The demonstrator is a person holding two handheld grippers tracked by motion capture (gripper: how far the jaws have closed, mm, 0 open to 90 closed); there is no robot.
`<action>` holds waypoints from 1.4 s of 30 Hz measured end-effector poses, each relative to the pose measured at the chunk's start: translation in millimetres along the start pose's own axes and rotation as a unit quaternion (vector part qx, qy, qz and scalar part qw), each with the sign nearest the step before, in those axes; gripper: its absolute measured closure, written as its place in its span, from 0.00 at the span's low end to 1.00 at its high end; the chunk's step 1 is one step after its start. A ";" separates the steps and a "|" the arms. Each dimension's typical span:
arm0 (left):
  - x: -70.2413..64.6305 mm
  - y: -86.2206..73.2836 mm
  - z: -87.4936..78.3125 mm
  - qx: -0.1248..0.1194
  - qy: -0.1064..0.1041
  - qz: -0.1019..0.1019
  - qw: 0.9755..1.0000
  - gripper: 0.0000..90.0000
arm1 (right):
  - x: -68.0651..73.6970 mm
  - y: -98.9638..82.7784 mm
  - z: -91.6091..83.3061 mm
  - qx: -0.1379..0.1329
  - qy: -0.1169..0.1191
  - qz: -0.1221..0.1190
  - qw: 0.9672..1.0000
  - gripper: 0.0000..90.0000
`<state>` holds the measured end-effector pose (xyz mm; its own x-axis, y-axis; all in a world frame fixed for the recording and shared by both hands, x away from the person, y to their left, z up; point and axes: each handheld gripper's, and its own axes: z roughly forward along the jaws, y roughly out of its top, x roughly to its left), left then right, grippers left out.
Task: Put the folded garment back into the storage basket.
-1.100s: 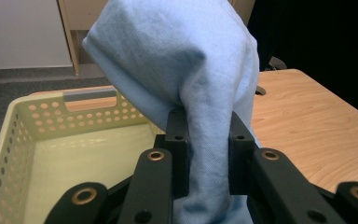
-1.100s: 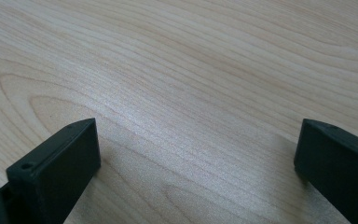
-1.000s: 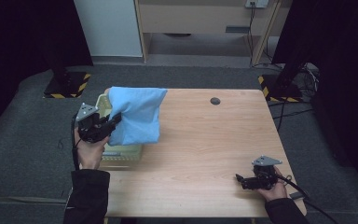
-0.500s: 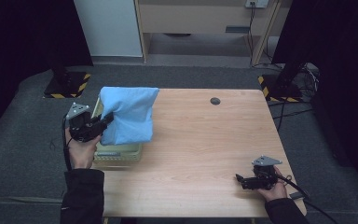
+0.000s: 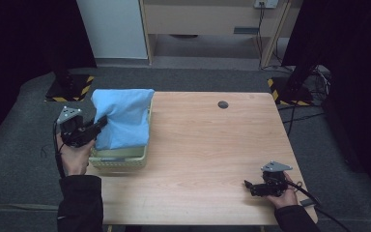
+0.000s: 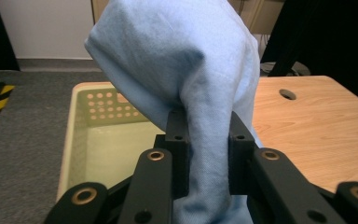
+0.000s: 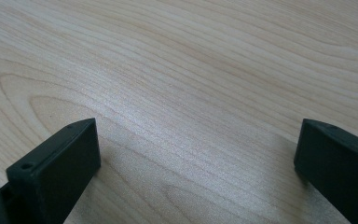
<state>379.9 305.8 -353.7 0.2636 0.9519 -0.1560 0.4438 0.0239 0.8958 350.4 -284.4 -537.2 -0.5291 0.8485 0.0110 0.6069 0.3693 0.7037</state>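
at the left edge of the table (image 5: 207,159), the left gripper (image 5: 98,126) is held in a hand (image 5: 73,157) just outside the near-left corner, with its grey three-cornered plate on top and its jaws pointing toward the table. its jaws are closed tight on a fold of a light blue cloth (image 5: 123,118); in the left gripper view the left gripper (image 6: 208,151) has the light blue cloth (image 6: 186,70) bunched between the two black jaws, rising above them in a rounded hump and hanging down below them. the cloth is lifted above a pale yellow-green plastic basket (image 5: 118,158) that sits on the table's left side; its lower edge drapes down into or against the basket, though i cannot tell whether it touches the bottom. in the left gripper view the basket (image 6: 81,135) shows a perforated far wall and a bare floor.

farther right, the light wood tabletop is bare save for a small dark round hole (image 5: 222,104) near its far edge.

at the near-right corner, the right gripper (image 5: 248,186) lies low on the table in the other hand (image 5: 281,195), jaws pointing left, well apart from the basket. in the right gripper view the right gripper (image 7: 196,154) has its jaws spread wide with just wood grain between them, gripping nothing.
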 end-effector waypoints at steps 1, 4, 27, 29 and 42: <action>0.5 -0.1 -0.1 0.001 0.003 0.002 1.000 0.85 | 0.0 0.0 0.0 0.000 0.000 0.000 1.000 0.00; 2.7 -1.5 1.5 0.010 0.007 0.004 1.000 0.85 | 0.0 0.0 0.0 0.000 0.000 0.000 1.000 0.00; 17.4 -19.8 41.5 0.070 0.012 0.005 0.997 0.85 | 0.0 0.0 -0.1 0.000 0.000 0.000 1.000 0.00; 17.6 -22.0 46.0 0.075 0.017 0.007 0.997 0.85 | 0.0 0.0 0.0 0.000 0.000 0.000 1.000 0.00; 22.1 -33.0 63.1 0.092 0.042 0.011 0.995 0.84 | 0.0 0.0 0.0 0.000 0.000 0.000 1.000 0.00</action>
<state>425.2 306.7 -412.9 0.2058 0.9740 -0.0950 0.5903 -0.0462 0.8059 350.4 -284.4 -537.2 -0.5289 0.8486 0.0107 0.6067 0.3693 0.7040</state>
